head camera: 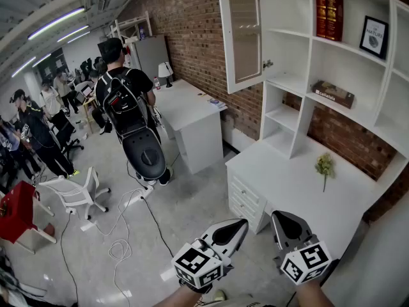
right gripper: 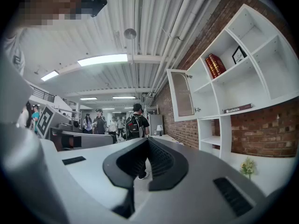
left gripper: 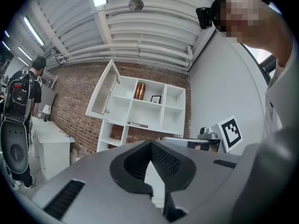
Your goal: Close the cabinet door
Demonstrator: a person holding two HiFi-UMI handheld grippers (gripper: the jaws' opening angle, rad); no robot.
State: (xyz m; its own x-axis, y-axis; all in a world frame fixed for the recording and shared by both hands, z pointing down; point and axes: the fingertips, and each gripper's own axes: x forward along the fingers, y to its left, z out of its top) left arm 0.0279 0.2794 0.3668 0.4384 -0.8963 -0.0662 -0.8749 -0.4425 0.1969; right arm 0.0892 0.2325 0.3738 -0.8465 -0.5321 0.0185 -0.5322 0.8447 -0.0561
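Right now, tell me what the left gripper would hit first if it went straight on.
Most likely the white desk, near its drawer fronts under the shelf unit. The left gripper, shut and empty, points that way with nothing visible between, though depth is hard to judge.

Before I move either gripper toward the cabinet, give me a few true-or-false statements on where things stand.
1. The cabinet door stands open. True.
2. The left gripper grips the door's knob. False: it is shut on nothing, low in the head view and well short of the door.
3. Red books stand in the top shelf compartment. True.
4. The flower sprig is on a shelf. False: it is on the white desk below the shelves.
5. The right gripper has its jaws wide apart. False: they are together, with nothing between them.
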